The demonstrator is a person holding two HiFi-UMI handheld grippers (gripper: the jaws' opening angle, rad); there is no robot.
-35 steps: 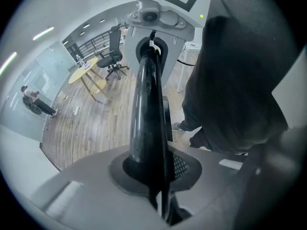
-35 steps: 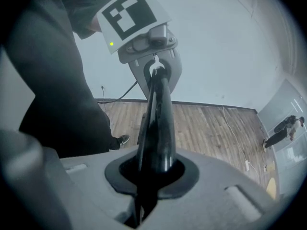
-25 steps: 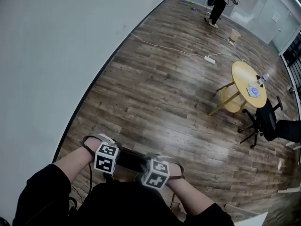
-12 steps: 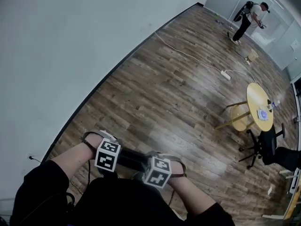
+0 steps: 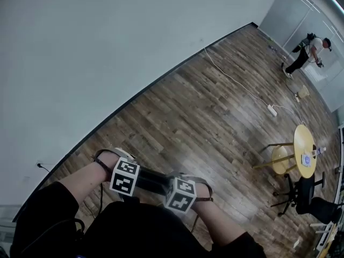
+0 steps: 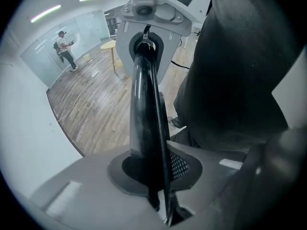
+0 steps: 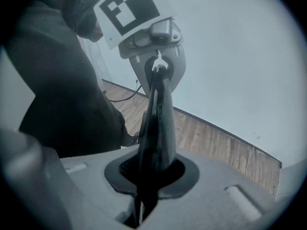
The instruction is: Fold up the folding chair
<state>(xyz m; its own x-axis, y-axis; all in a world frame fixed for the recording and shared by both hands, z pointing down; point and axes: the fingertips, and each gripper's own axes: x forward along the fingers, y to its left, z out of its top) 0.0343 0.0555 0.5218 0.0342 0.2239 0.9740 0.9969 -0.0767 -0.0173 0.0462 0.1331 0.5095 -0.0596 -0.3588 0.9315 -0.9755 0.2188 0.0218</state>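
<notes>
Of the folding chair I see only a black bar point(image 5: 151, 180), low in the head view, level between the two marker cubes. My left gripper point(image 5: 124, 179) is shut on its left end and my right gripper point(image 5: 180, 195) on its right end. In the left gripper view the glossy bar point(image 6: 146, 119) runs from my left gripper point(image 6: 151, 169) up to the right gripper's grey head. In the right gripper view the bar point(image 7: 158, 123) rises from my right gripper point(image 7: 151, 171) to the left one. My dark clothing hides the rest of the chair.
A white wall point(image 5: 107, 47) fills the left and top, meeting the wood floor point(image 5: 204, 122) along a dark skirting. A white cable leads to a power strip point(image 5: 271, 110). At the right stand a round yellow table point(image 5: 305, 155) and a black office chair point(image 5: 303, 195). A person point(image 5: 309, 52) stands far off.
The view has swung left toward the white wall; the table, cable and far person have slid to the right edge. Both grippers have turned along with it, still clamped on the bar.
</notes>
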